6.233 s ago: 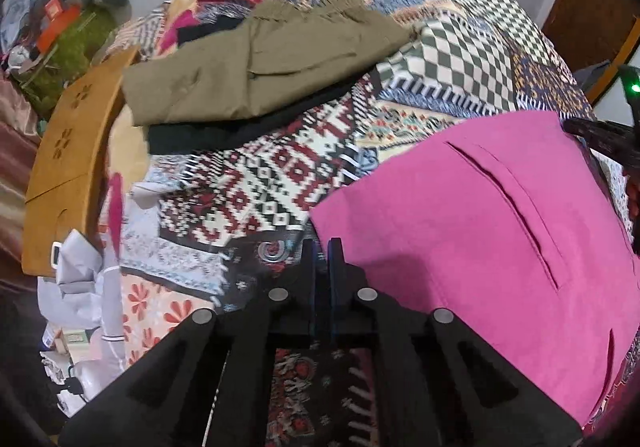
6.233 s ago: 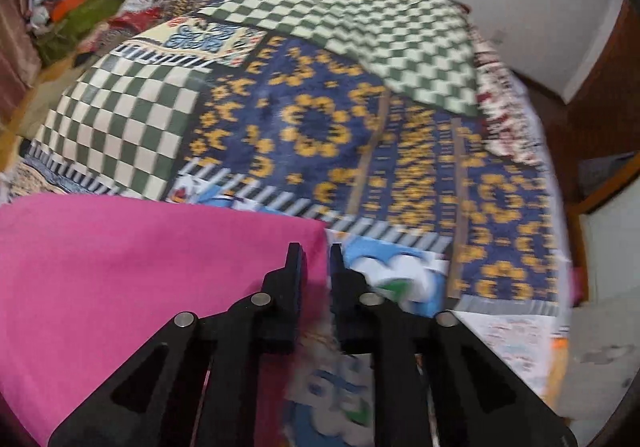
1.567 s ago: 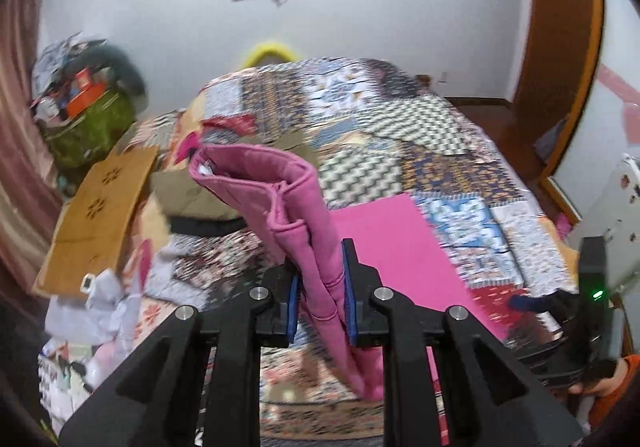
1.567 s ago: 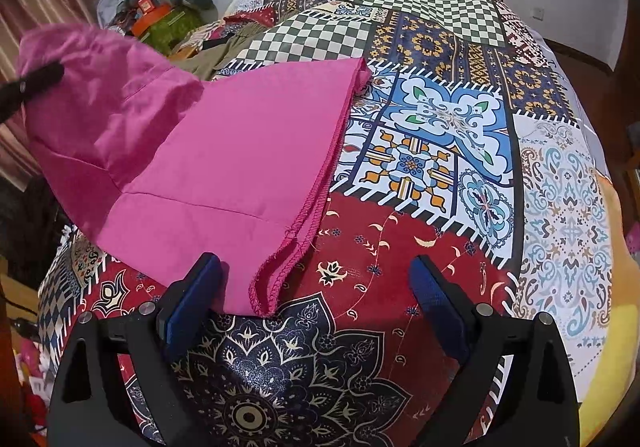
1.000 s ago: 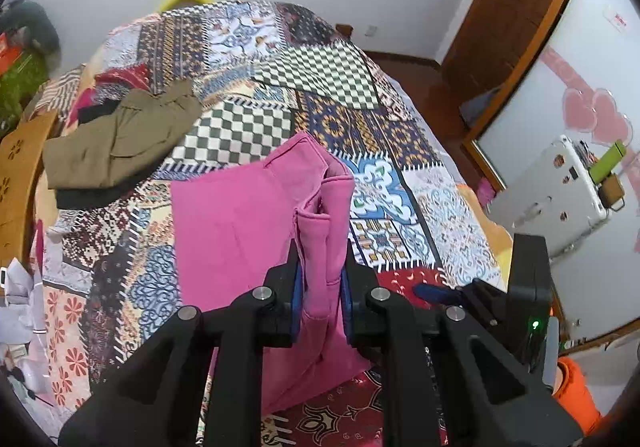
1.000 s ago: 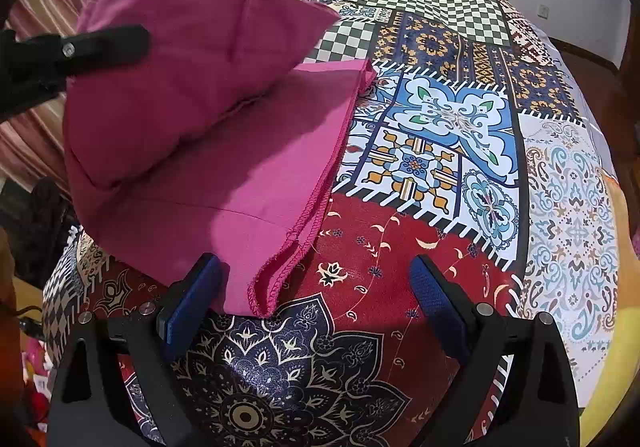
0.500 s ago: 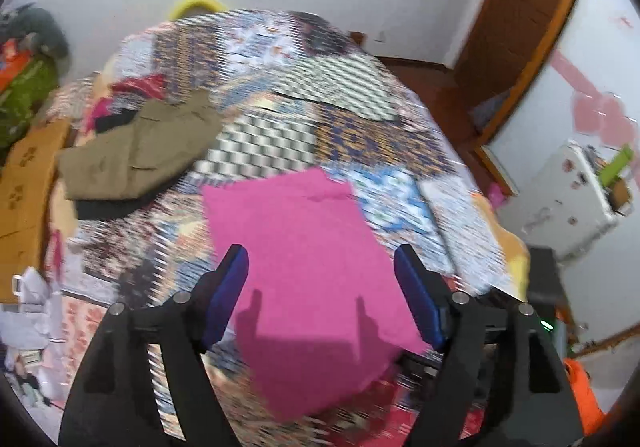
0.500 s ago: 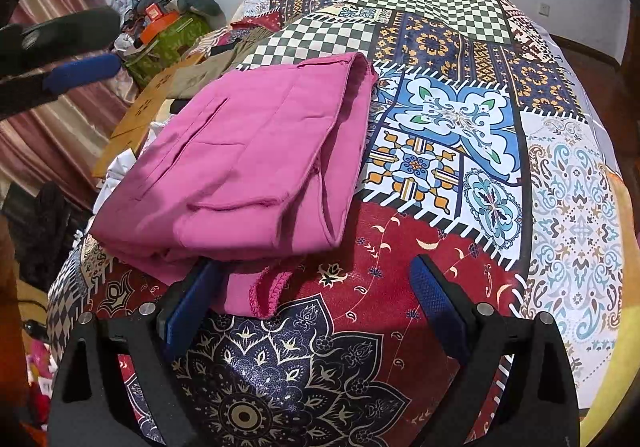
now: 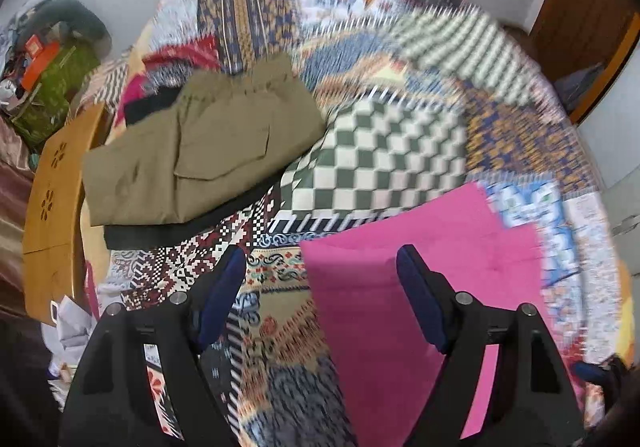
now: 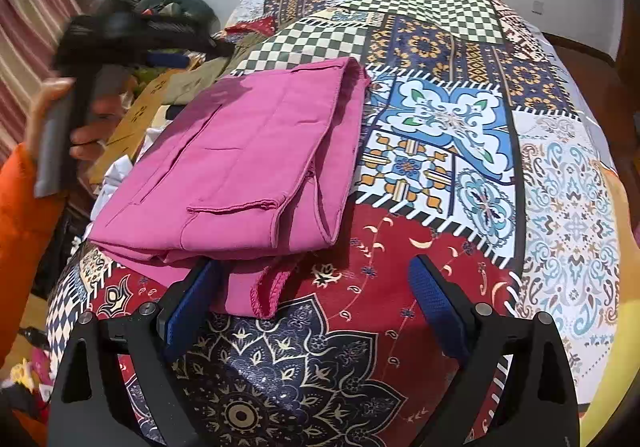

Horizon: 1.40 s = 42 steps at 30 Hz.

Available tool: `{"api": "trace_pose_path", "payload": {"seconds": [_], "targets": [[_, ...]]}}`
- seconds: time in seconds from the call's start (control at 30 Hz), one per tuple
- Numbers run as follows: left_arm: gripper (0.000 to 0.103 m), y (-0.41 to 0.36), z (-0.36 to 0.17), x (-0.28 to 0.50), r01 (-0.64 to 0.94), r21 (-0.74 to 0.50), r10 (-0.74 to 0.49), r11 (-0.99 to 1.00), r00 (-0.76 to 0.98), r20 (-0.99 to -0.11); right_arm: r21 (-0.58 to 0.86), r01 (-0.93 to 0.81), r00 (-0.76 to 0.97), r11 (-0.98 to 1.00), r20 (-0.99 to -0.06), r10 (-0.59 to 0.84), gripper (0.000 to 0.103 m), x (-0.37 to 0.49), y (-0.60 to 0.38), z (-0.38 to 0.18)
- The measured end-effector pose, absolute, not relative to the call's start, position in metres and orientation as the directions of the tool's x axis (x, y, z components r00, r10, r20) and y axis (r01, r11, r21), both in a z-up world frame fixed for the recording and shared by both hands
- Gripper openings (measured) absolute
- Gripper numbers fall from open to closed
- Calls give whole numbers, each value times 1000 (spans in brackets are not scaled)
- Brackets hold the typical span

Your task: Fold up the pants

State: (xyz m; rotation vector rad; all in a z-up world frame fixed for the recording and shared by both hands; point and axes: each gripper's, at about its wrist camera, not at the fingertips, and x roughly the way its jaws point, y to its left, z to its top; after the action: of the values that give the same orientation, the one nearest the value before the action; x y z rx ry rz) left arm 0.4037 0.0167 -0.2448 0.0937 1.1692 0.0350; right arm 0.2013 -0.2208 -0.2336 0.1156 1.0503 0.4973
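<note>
The pink pants (image 10: pixel 256 163) lie folded on the patchwork bedspread (image 10: pixel 460 151), with a hem edge sticking out at the near side. They also show in the left wrist view (image 9: pixel 420 287), low and right. My left gripper (image 9: pixel 320 299) is open and empty above the bed, over the pants' left edge; it also appears blurred in the right wrist view (image 10: pixel 120 35), held in a hand. My right gripper (image 10: pixel 312 311) is open and empty just in front of the pants' near edge.
Folded olive pants (image 9: pixel 192 151) lie on a black garment (image 9: pixel 180 223) at the bed's far left. A wooden board (image 9: pixel 52 183) and a pile of clutter (image 9: pixel 48 67) stand left of the bed. A wooden door (image 9: pixel 592 7) is at the far right.
My left gripper carried the pants' end over, opened and let go, so the pants now lie folded. It has since swung left and lower. The right gripper has stayed open and still.
</note>
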Motion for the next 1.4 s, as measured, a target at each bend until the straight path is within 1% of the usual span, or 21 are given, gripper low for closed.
{"api": "trace_pose_path", "payload": {"seconds": [0.07,0.13,0.17,0.2,0.4,0.57,0.63,0.83,0.97,1.13,1.17,1.2,1.23,1.27,1.3,1.33,1.4], "targets": [[78,18,-265,413,26,139,122,990,346,-930,327,-324,401,888,-802,442,94,202,-224,-233],[85,17,-289,417,57,201,176,978,293,-940,327,-309,404,893,-805,434,93,202,-226,-232],[94,18,-292,415,61,219,189,974,318,-929,322,-300,408,898,-807,426,93,202,-228,-232],[99,21,-291,410,47,237,207,970,346,-915,317,-295,411,901,-809,419,93,202,-230,-231],[99,40,-280,379,17,204,184,979,358,-915,261,-269,447,927,-819,360,93,195,-241,-222],[99,47,-264,332,33,215,187,976,380,-906,247,-250,488,936,-803,342,93,190,-251,-207],[99,53,-256,310,33,198,170,980,385,-907,245,-245,507,938,-792,340,93,188,-252,-200],[99,57,-246,253,63,142,106,988,393,-913,249,-259,542,933,-762,354,93,179,-247,-183],[99,53,-239,224,83,108,65,991,409,-910,276,-279,533,920,-752,387,93,178,-239,-184],[98,51,-220,209,58,83,45,995,484,-874,299,-297,513,907,-751,415,92,183,-229,-192],[98,51,-221,209,61,89,48,994,485,-873,298,-297,511,907,-753,415,88,185,-228,-193],[92,50,-225,209,69,109,63,992,475,-878,295,-299,511,908,-754,413,85,187,-227,-195],[89,48,-231,210,70,127,80,989,463,-883,286,-302,504,909,-762,407,77,192,-225,-198],[88,49,-236,210,70,135,89,988,452,-888,279,-304,496,911,-770,401,64,194,-224,-200],[88,51,-240,210,67,132,88,989,449,-889,269,-306,470,913,-792,390,56,200,-222,-207],[88,54,-241,209,55,112,75,992,454,-888,272,-309,434,911,-812,390,46,205,-220,-215],[88,60,-242,206,32,96,71,995,451,-890,297,-314,409,902,-815,410,46,207,-219,-225]]}}
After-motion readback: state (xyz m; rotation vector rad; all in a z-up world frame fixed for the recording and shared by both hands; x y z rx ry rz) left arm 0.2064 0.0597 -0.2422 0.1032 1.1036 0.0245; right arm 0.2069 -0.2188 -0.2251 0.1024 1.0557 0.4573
